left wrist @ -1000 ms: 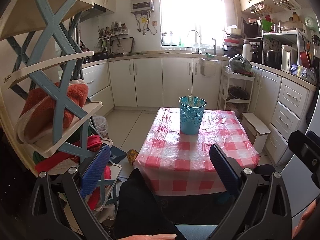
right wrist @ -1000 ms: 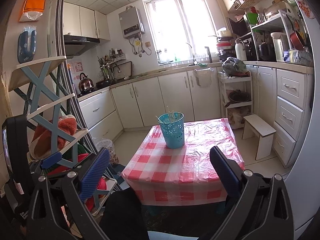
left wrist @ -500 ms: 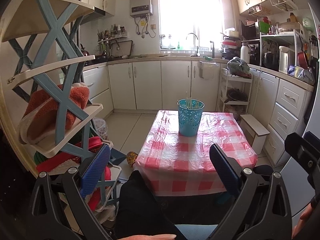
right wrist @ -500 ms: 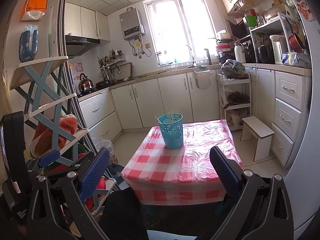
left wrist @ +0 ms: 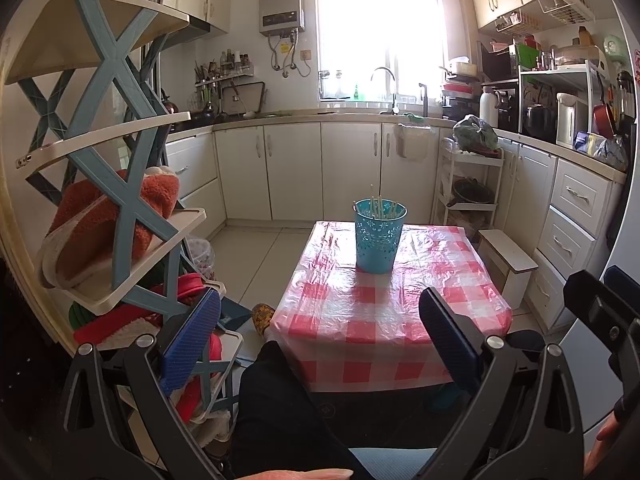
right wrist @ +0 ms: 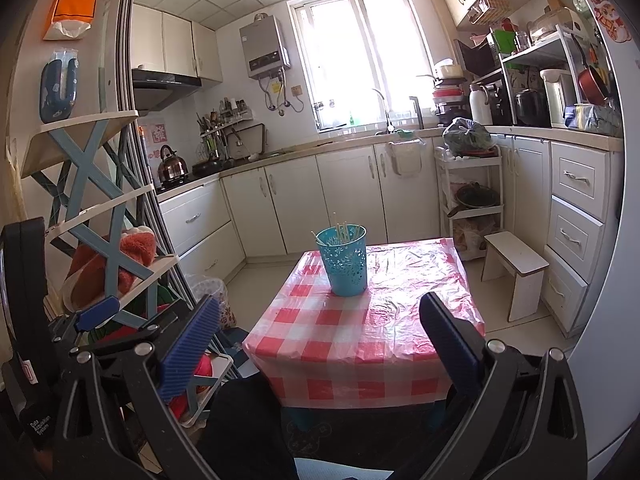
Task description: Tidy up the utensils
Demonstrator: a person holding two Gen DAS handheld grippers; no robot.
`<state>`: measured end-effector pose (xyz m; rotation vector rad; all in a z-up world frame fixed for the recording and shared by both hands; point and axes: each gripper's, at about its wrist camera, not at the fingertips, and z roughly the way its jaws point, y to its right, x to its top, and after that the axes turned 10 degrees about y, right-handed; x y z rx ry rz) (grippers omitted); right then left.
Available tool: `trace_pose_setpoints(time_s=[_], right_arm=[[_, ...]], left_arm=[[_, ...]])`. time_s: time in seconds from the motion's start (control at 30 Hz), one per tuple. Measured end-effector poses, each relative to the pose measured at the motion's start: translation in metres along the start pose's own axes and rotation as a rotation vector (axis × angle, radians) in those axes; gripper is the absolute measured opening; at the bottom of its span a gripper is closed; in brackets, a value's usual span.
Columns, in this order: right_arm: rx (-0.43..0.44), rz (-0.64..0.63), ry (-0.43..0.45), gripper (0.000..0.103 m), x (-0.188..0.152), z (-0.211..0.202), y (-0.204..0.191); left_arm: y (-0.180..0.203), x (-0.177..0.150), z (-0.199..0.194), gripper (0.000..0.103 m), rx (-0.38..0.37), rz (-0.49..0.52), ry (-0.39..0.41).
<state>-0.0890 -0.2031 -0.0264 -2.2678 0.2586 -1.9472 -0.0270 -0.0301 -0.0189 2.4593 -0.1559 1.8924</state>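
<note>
Standing perforated teal plastic cup [left wrist: 377,240] upright

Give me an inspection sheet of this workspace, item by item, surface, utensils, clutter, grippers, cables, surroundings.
Surface: table in red-and-white checked cloth under clear plastic.
Job's things: blue perforated cup upright on the far half, chopsticks standing inside.
Clutter: nothing seen on the table besides the cup.
Grippers: left gripper open, empty; right gripper open, empty; both short of the table.
Cables: nothing seen.
Surroundings: shoe rack at left, white stool at right, kitchen cabinets behind.
</note>
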Motion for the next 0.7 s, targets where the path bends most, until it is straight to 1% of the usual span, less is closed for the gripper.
trace_pose_setpoints(time_s=[0.17,0.27,0.3,0.4,0.53,0.7], right_arm=[[0.000,-0.002,0.000,0.096,0.000,-0.001,0.000],[0.000,0.000,-0.001,0.096,0.000,0.000,0.000],[0.000,0.000,-0.002,0.096,0.000,-0.001,0.000],[-0.005,-0.001,0.006,0.096,0.000,-0.002,0.000],[-0.018,-0.016,0.018,0.096,-0.003,-0.006,0.000],[-0.021,-0.018,0.024,0.096,-0.004,-0.006,0.001]], left_arm=[[0.000,0.000,0.001,0.095,-0.010,-0.010,-0.005],[-0.006,-0.003,0.002,0.095,-0.063,-0.065,-0.006],[-0.007,-0.004,0.003,0.095,-0.066,-0.077,-0.009],[-0.009,-0.007,0.008,0.095,-0.056,-0.080,-0.031],[-0.002,-0.007,0.009,0.095,-0.041,-0.048,-0.038],[0.002,-0.008,0.005,0.095,-0.020,-0.024,-0.024]])
